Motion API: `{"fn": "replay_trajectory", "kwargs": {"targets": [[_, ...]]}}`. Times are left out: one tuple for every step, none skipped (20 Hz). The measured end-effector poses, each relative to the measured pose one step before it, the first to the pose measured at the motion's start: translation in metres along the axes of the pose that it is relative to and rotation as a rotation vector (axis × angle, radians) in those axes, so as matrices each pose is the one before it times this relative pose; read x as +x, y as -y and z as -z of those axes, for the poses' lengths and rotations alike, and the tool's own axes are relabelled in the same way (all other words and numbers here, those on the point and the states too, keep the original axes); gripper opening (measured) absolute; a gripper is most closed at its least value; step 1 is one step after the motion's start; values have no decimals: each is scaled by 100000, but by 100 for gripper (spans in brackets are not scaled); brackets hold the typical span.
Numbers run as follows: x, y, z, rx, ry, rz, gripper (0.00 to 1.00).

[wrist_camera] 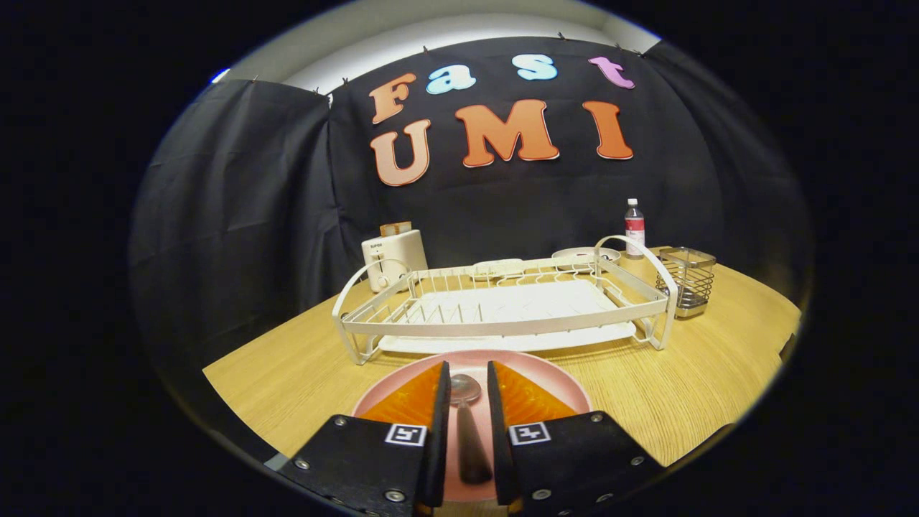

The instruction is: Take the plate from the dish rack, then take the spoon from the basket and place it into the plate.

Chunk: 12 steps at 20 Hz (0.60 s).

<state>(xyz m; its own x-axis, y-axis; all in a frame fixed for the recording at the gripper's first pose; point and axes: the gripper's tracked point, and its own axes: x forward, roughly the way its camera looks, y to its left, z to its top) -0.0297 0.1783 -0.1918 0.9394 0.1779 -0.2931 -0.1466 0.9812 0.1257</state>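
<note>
Pink plate (553, 380) lies on the bench (718, 373), clear of the empty dish rack (502, 327). Spoon (465, 424) lies between the fingers of the claw (468, 380) over the plate; fingers flank it, contact unclear, probably released. Wire basket (687, 281) looks empty. Task near done.

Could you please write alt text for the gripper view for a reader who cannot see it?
A spoon lies on a pink plate between the gripper fingers, which flank it without clearly pressing. Beyond stands an empty white dish rack on a wooden table.
</note>
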Motion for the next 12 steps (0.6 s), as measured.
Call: {"fn": "replay_trajectory", "kwargs": {"targets": [[-179,217,107,270,-804,213,43],[-109,162,99,-209,-245,433,50],[-227,308,-202,-608,240,633,61],[-174,332,-276,-736,454,843,64],[-151,244,-278,-612,330,455,71],[-199,266,-196,-153,384,197,75],[-275,245,-319,53,73,132,83],[-239,486,-253,286,-68,269,86],[-255,473,-294,1030,4,423,93],[-153,589,-323,816,198,845,95],[-133,666,-387,-284,509,1009,97],[-108,938,-405,-1173,644,1839,98]]}}
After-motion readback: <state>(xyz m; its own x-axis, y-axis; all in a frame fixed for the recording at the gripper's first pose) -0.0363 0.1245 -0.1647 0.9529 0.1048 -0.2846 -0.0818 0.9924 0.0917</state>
